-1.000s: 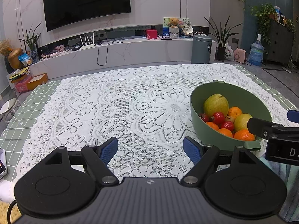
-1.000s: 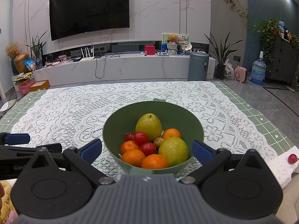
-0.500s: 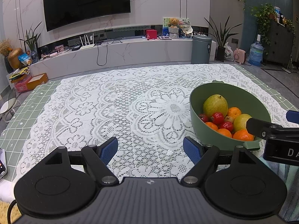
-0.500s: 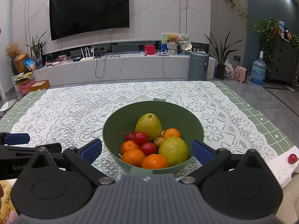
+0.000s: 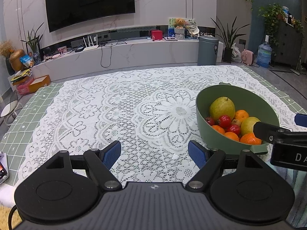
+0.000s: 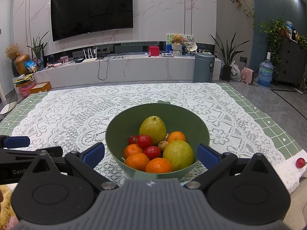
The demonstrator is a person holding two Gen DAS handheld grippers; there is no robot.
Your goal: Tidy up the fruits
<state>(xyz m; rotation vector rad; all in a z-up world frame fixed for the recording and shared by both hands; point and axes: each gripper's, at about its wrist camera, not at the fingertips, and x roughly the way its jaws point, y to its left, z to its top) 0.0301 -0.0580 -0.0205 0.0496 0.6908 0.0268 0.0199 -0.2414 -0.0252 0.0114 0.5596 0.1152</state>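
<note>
A green bowl (image 6: pixel 115 132) stands on the lace tablecloth and holds two green pears (image 6: pixel 153 127), several oranges (image 6: pixel 137 161), red cherry tomatoes (image 6: pixel 144 140) and a small brown fruit (image 6: pixel 163 144). My right gripper (image 6: pixel 150 154) is open just in front of the bowl, its blue pads flanking the near rim. In the left wrist view the same bowl (image 5: pixel 203 122) sits to the right. My left gripper (image 5: pixel 154 154) hangs open over bare lace, left of the bowl, holding nothing. One loose cherry tomato (image 6: pixel 300 162) lies near the table's right corner.
The lace cloth (image 5: pixel 115 105) covers a green checked table cover (image 5: pixel 23 118). A phone edge (image 5: pixel 2 172) shows at the near left. Behind the table are a TV wall, a grey bin (image 6: pixel 204 67) and potted plants.
Almost nothing differs; the left wrist view has shifted very slightly, and both grippers stay open in place.
</note>
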